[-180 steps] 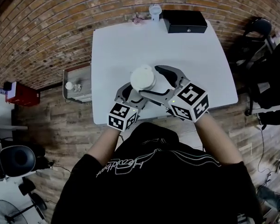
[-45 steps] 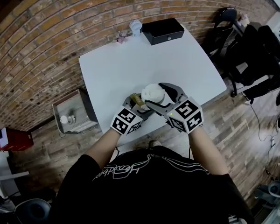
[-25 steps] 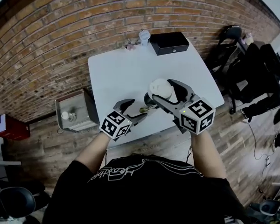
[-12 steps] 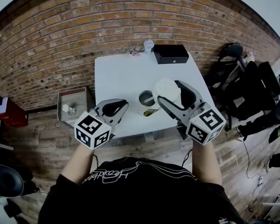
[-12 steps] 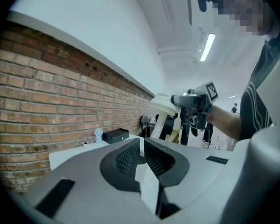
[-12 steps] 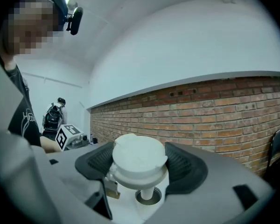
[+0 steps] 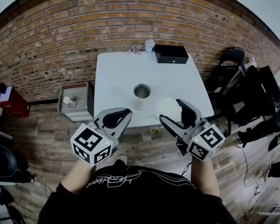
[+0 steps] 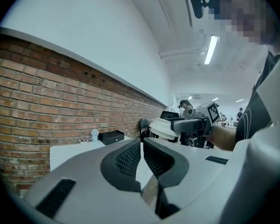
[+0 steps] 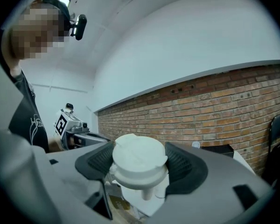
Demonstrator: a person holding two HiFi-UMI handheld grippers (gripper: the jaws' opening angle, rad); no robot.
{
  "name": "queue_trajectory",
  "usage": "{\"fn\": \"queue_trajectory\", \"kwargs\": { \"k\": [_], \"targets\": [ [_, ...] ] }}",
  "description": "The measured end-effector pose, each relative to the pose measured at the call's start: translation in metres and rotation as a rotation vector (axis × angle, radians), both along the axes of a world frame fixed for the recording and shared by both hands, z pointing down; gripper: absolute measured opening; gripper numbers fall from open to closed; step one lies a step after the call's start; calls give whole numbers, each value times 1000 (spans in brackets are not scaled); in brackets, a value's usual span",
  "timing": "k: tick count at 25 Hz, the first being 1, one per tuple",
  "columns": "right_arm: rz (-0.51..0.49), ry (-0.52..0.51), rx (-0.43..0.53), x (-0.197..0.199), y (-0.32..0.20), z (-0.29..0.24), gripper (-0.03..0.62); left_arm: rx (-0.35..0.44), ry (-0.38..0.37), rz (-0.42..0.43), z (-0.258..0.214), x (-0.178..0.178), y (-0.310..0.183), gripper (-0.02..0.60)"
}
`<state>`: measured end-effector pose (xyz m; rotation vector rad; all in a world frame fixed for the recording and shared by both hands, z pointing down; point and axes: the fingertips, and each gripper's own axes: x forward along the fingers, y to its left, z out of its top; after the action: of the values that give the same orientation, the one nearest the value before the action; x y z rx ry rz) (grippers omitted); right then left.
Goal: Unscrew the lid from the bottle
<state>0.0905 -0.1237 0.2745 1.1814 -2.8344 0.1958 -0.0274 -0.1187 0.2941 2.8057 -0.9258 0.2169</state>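
The left tool point(image 8: 141, 143), jaws together and empty, points toward the white lid point(image 8: 164, 127) beyond

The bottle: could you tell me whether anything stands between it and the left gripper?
Nothing visible does: only bare table separates the bottle and the left gripper; the right gripper holds the lid aside.

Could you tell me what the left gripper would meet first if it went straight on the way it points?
Likely the open bottle on the table: the shut left gripper aims at it, though height is unclear and it may pass above.
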Motion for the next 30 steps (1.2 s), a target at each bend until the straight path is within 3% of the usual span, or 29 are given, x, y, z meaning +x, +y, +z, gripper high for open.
{"fn": "queue_trajectory", "kwargs": {
  "k": [12,30],
  "targets": [
    [-44,-4,-18,12,66,22,341,0,6,-34,7,21,65,35],
    [-27,-2,16,31,109,14,341,16,-30,10,1,45,99,31]
  ]
}}
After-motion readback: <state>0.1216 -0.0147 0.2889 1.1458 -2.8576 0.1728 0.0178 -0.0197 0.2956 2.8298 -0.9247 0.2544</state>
